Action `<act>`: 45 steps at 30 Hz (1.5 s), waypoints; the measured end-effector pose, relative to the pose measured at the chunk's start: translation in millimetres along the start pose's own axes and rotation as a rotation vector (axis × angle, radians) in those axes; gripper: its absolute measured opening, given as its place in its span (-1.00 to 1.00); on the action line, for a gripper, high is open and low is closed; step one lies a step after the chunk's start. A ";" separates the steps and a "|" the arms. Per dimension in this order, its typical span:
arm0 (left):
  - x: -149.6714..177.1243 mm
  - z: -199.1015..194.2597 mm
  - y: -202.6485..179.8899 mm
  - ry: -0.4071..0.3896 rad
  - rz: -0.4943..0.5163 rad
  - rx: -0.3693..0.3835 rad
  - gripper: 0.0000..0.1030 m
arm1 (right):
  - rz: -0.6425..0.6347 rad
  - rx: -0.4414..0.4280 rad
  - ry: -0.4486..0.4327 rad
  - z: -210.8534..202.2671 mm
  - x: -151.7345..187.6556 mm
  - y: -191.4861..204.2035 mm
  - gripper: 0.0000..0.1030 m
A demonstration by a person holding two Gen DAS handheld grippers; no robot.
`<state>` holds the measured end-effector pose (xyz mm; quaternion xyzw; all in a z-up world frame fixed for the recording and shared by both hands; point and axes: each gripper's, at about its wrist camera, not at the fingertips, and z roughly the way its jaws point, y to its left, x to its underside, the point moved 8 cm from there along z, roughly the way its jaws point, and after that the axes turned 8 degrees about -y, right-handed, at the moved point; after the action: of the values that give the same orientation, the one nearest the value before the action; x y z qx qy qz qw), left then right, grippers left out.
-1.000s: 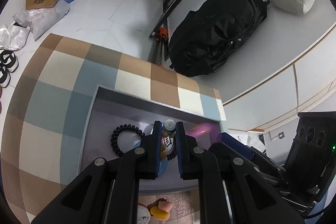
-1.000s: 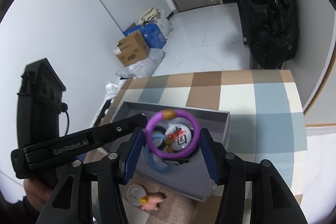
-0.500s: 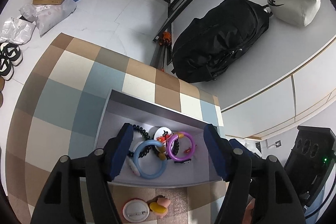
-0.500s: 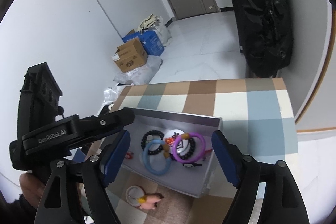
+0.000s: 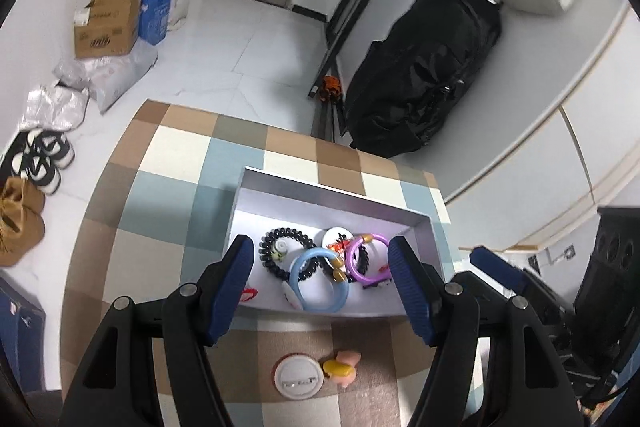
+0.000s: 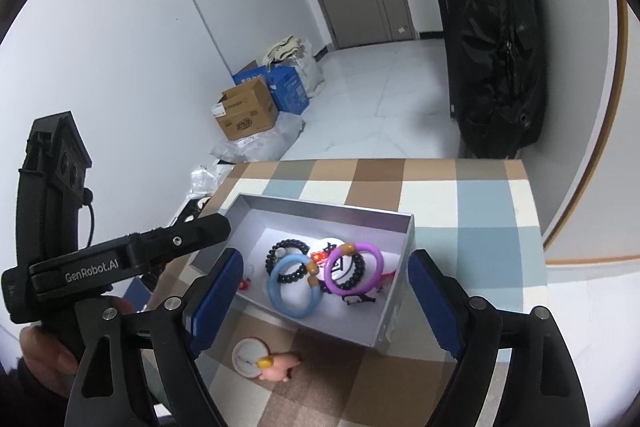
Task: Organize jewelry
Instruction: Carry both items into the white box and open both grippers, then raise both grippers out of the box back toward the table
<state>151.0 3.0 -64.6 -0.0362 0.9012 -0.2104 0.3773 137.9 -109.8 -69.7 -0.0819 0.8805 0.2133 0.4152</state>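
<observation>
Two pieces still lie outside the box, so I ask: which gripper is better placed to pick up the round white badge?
Probably left. The white badge lies centred under the open left gripper. For the right gripper, also open, it sits off toward its left finger.

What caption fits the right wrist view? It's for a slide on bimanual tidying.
Open right gripper above a grey box holding purple bangle, blue bangle and black bead bracelet.

Both wrist views look steeply down, close over checked surface (image 5: 168,155). Left view from left, right view from right; both share open grey cardboard box (image 5: 332,193) (image 6: 320,207).
</observation>
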 end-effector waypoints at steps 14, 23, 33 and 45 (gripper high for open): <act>9.9 -30.1 12.4 -0.106 0.064 -0.077 0.39 | -0.038 -0.036 -0.029 -17.4 15.4 21.4 0.84; 25.3 -32.8 32.3 -0.110 0.034 -0.133 0.55 | -0.048 -0.045 0.008 -18.3 37.4 29.5 0.88; 35.5 -36.3 45.0 -0.089 0.019 -0.175 0.56 | -0.014 -0.073 0.050 -19.2 55.2 34.0 0.88; 40.8 -40.5 59.2 -0.051 -0.012 -0.175 0.56 | 0.024 -0.045 0.192 1.9 92.2 31.2 0.46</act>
<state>99.3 61.9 -90.3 -0.0800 0.9059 -0.1322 0.3943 70.0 -78.0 -131.8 -0.1006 0.9123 0.2291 0.3242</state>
